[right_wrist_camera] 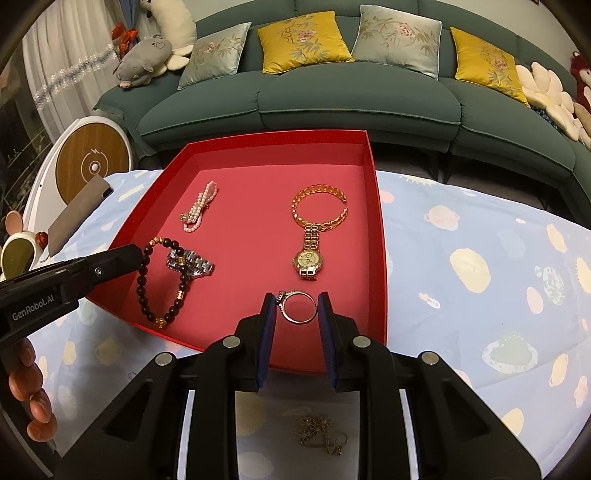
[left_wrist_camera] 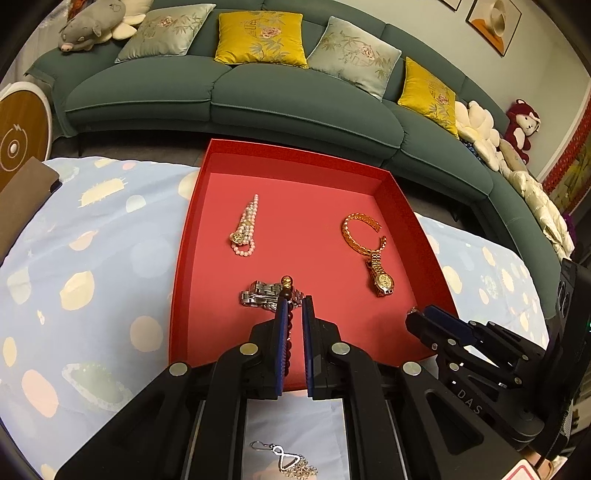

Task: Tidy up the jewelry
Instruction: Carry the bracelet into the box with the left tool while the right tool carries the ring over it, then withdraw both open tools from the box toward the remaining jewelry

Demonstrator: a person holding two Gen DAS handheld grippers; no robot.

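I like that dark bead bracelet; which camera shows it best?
The right wrist view: the dark bead bracelet hangs as a full loop from the left hand-held gripper. The left wrist view shows only a few beads between its fingers.

A long curved green sofa (right_wrist_camera: 354,99) spans the room from 9 to 3 o'clock, lined with yellow cushions (right_wrist_camera: 303,40) and pale embroidered cushions (right_wrist_camera: 399,37). A grey plush toy (right_wrist_camera: 142,62) lies at 10 o'clock beside white curtains (right_wrist_camera: 55,70). Framed pictures (left_wrist_camera: 493,24) hang on the pale wall (left_wrist_camera: 546,74) at 1 o'clock. The light is dim and warm.
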